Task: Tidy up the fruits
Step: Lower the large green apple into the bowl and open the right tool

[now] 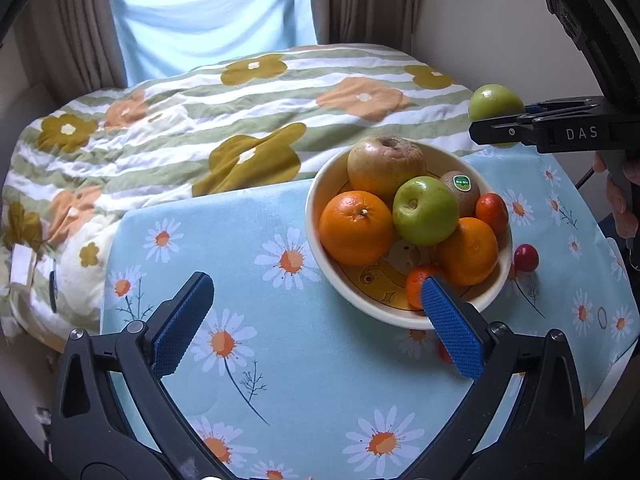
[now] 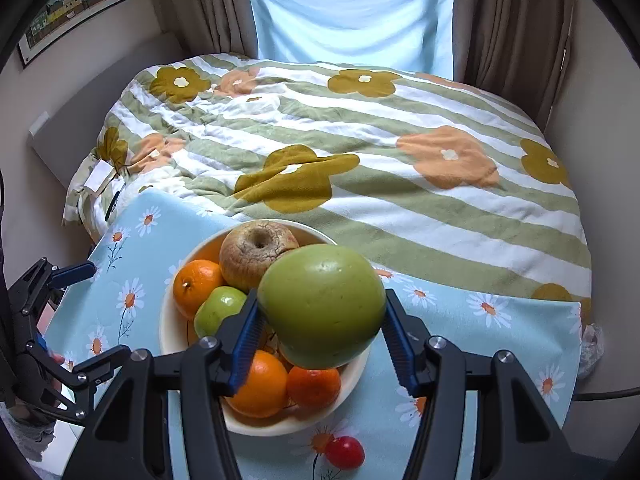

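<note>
A cream bowl [image 1: 320,184] on the daisy tablecloth holds a brownish apple [image 1: 384,164], a green apple [image 1: 424,210], two oranges [image 1: 354,226], a kiwi [image 1: 462,188] and small tangerines. My right gripper [image 2: 320,320] is shut on a second green apple [image 2: 320,304] and holds it in the air above the bowl [image 2: 168,336]; it also shows in the left wrist view [image 1: 496,136] with the apple [image 1: 494,102]. My left gripper [image 1: 312,312] is open and empty, low over the cloth, its right finger by the bowl's near rim.
A small red fruit [image 1: 526,258] lies on the cloth to the right of the bowl, also in the right wrist view [image 2: 345,453]. A bed with a flowered striped quilt [image 2: 360,152] stands behind the table. Curtains and a window are at the back.
</note>
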Action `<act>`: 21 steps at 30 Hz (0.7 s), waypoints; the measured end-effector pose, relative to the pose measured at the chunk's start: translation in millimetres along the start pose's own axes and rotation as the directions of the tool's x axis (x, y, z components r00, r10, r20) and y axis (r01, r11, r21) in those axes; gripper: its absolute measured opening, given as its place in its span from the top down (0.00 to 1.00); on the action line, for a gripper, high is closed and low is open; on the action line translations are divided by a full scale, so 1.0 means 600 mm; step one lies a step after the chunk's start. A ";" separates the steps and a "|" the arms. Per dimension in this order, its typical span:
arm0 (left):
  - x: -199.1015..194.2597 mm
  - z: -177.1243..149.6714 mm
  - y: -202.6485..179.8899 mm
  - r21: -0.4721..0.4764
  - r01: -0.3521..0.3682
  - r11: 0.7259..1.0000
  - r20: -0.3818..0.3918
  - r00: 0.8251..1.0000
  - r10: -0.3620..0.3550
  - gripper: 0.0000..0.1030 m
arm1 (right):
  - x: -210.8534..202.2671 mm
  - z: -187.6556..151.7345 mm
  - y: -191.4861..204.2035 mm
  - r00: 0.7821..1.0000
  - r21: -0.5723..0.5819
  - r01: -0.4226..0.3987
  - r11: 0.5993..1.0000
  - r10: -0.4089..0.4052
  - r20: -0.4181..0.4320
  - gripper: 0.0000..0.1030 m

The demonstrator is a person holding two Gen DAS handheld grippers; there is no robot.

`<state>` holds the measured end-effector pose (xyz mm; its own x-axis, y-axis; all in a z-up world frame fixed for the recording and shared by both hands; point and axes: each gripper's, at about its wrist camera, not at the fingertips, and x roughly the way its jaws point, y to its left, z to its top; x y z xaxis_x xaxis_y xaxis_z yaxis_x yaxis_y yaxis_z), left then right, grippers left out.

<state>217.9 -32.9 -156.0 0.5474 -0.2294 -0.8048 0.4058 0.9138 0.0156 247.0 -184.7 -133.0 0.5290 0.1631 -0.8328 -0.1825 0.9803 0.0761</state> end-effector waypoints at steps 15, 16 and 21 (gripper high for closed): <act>0.044 0.004 0.007 -0.015 -0.038 0.999 -0.039 0.999 0.037 0.00 | 0.093 0.020 -0.022 0.997 -0.045 -0.072 0.996 0.071 -0.024 0.48; 0.045 0.004 0.008 -0.015 -0.040 0.999 -0.040 0.998 0.040 0.00 | 0.096 0.019 -0.023 0.997 -0.048 -0.076 0.996 0.075 -0.024 0.48; 0.042 0.002 0.011 -0.014 -0.047 0.999 -0.044 0.998 0.047 0.00 | 0.105 0.019 -0.028 0.996 -0.032 -0.084 0.996 0.083 -0.033 0.48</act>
<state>235.2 -33.1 -175.8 0.5331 -0.1716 -0.8284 0.3693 0.9282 0.0453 292.6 -189.4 -180.4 0.4844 0.2402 -0.8412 -0.2529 0.9590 0.1282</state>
